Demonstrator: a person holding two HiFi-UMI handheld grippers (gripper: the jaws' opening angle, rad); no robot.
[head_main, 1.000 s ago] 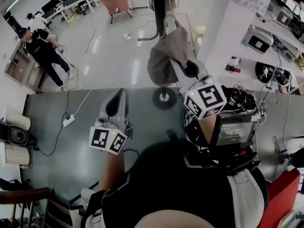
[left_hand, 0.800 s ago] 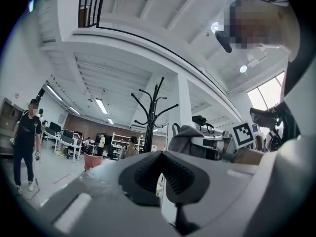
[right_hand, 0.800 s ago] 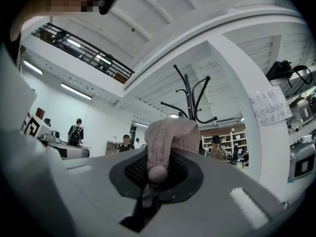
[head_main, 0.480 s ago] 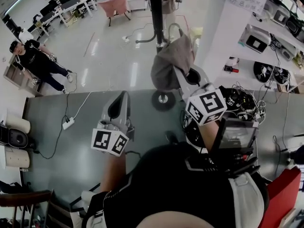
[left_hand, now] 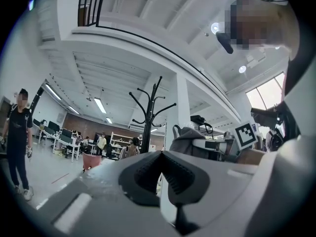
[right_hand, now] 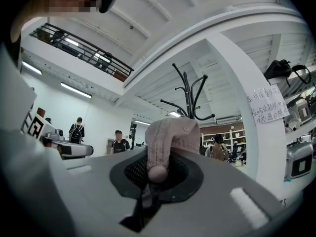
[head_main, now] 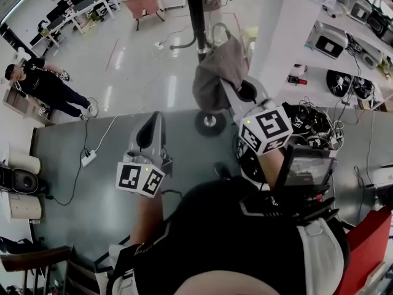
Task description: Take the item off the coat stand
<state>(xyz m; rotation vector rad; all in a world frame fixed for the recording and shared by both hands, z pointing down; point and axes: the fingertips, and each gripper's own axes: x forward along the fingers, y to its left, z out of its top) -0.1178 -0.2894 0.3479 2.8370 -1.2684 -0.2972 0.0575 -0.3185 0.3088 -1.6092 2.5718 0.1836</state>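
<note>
One pinkish-beige cap [right_hand: 170,137] rises upright out of the right tongs [right_hand: 157,174], its long axis vertical and its crown folded narrow, with stitched seams, eyelets and a round button showing. The pads are clamped on its lower edge. It is clear of the black coat stand [right_hand: 190,95], near it. The left tongs [left_hand: 160,154] are closed, tips together, holding nothing

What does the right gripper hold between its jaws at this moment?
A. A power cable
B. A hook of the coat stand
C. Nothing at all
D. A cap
D: in the right gripper view, the right gripper is closed on the fabric of a pale pinkish cap, which sits in front of the coat stand.
</note>
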